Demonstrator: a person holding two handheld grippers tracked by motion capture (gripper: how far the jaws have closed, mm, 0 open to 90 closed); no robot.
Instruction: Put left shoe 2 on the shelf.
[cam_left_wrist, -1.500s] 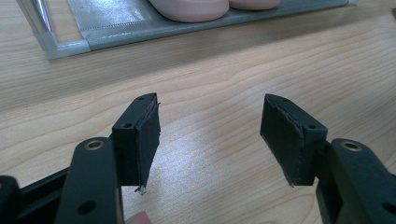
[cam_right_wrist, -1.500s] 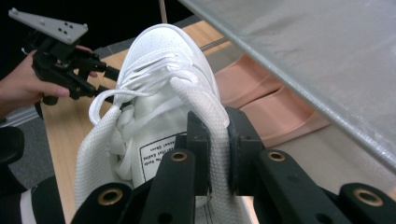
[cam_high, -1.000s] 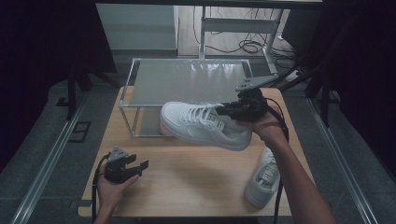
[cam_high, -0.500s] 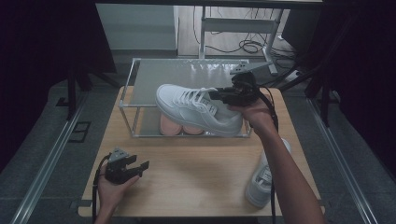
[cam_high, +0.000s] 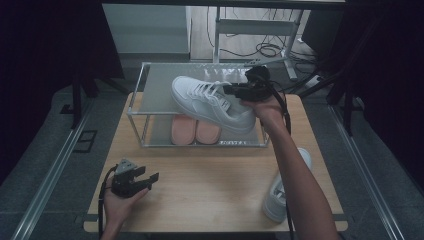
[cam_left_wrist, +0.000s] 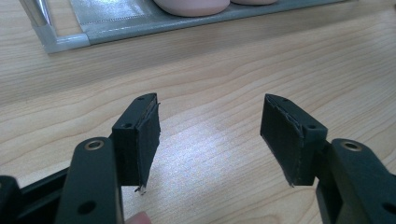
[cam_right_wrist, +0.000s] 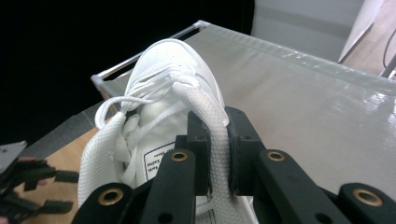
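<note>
High view: the white sneaker (cam_high: 212, 102), a second ago above the table's middle, now hangs over the shoe rack's (cam_high: 150, 82) top shelf, the right gripper (cam_high: 235, 90) clenched on its tongue; setting it down seems next. Pink slippers (cam_high: 194, 129) sit beneath, probably paired. The left gripper (cam_high: 145, 180) lies released near the table's front edge.

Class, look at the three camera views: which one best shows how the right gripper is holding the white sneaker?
The right gripper view: the right gripper has its jaws clamped on the tongue of the white sneaker. The high view shows the whole sneaker held over the shoe rack, but the grip point is small and hard to read. The left gripper view shows the table and the rack's lower shelf.
</note>
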